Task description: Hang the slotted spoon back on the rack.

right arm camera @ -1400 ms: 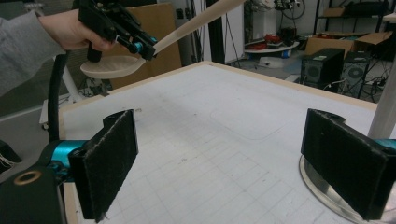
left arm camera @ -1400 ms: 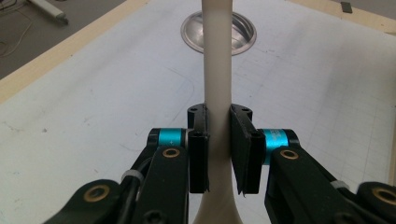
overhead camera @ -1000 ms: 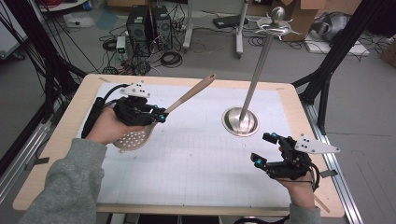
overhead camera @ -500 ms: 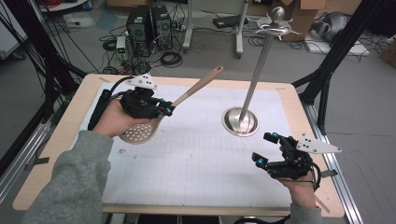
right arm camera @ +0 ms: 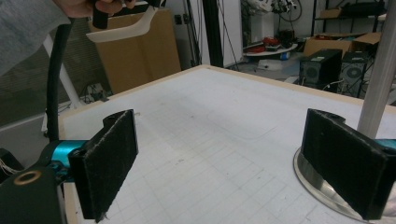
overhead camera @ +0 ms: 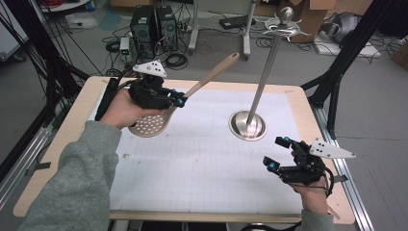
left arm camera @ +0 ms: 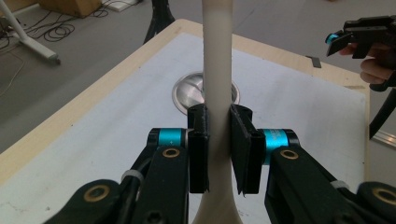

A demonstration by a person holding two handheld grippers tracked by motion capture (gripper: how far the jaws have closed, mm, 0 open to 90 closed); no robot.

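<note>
A beige slotted spoon [overhead camera: 150,126] with a long handle hangs tilted above the mat's far left, its handle pointing up toward the stand. My left gripper [overhead camera: 179,100] is shut on the handle near the bowl. The left gripper view has the handle [left arm camera: 217,56] rising between the closed jaws of that gripper [left arm camera: 218,126]. A metal stand [overhead camera: 248,126] with a round base and a tall pole stands right of centre. My right gripper [overhead camera: 276,153] hovers open near the front right corner. In its own view the right gripper [right arm camera: 224,163] is wide apart with nothing between its pads [right arm camera: 109,158].
A white gridded mat [overhead camera: 202,163] covers the wooden table [overhead camera: 62,144]. The stand's pole [right arm camera: 380,79] rises close beside my right jaw, with hooks at its top [overhead camera: 285,26]. Black frame posts, cables and computer cases stand on the floor beyond the table.
My left gripper has carried the spoon upward and to the right, toward the stand, and the handle now points higher. The right gripper has barely moved.
</note>
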